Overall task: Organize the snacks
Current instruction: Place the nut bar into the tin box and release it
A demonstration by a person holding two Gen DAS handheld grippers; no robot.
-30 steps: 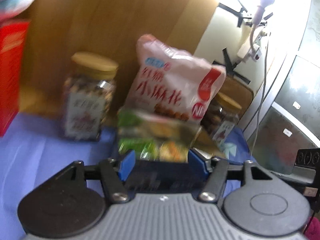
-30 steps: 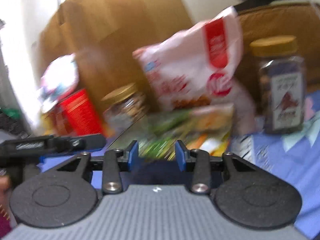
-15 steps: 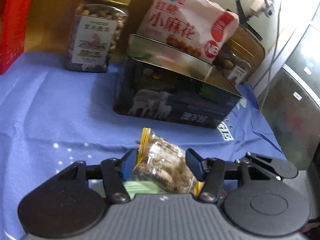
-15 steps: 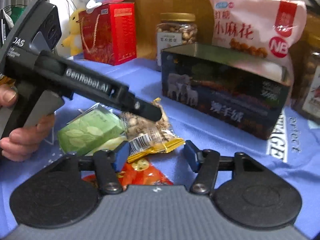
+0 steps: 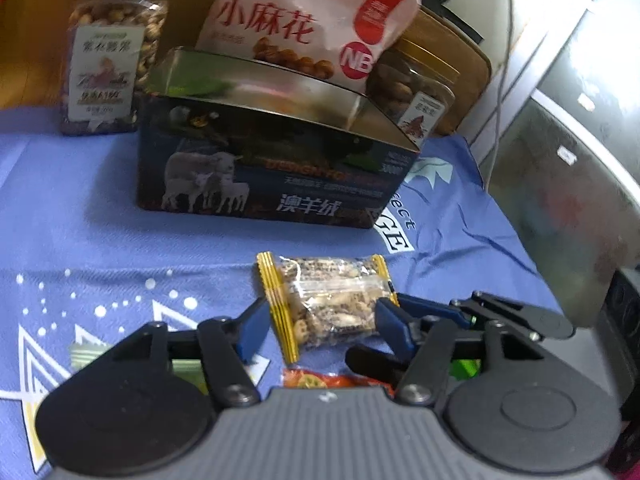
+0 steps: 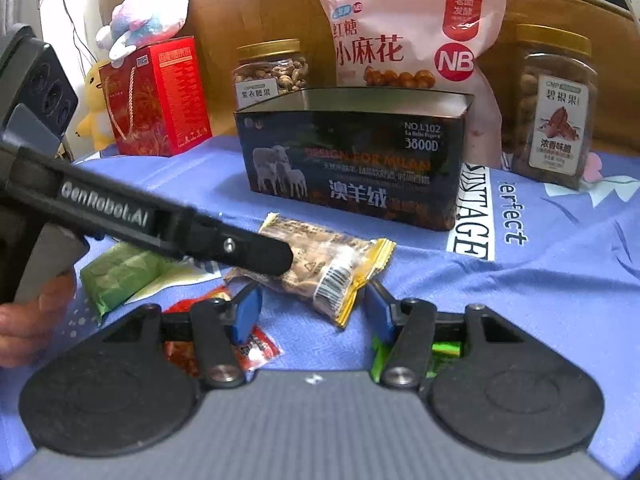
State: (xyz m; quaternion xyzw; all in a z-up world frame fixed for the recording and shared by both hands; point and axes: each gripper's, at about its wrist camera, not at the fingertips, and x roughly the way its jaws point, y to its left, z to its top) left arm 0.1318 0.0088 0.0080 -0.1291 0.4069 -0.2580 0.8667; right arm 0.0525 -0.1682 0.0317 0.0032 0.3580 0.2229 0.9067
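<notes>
A clear nut packet [image 5: 324,304] with yellow ends sits between the blue pads of my left gripper [image 5: 322,330], which is shut on its near part just above the blue cloth. In the right wrist view one left finger [image 6: 256,250] crosses over the same nut packet [image 6: 320,264]. My right gripper [image 6: 314,312] stands open just short of the packet, pads not touching it; one of its fingers [image 5: 436,310] shows beside the left gripper. Behind stands an open dark tin [image 6: 352,176] with sheep on its wall. A red packet [image 6: 256,350] lies under the right gripper.
A green packet [image 6: 120,276] and a bright green one [image 6: 444,350] lie on the cloth. Along the back stand two nut jars [image 6: 272,72] [image 6: 556,104], a pink snack bag [image 6: 400,36], a red gift box [image 6: 160,100] and plush toys [image 6: 148,20]. A hand [image 6: 28,320] holds the left gripper.
Both grippers have tipped down from the back row to the cloth. The left jaws closed on the nut packet, which was tilted and now sits flatter. The right jaws widened slightly.
</notes>
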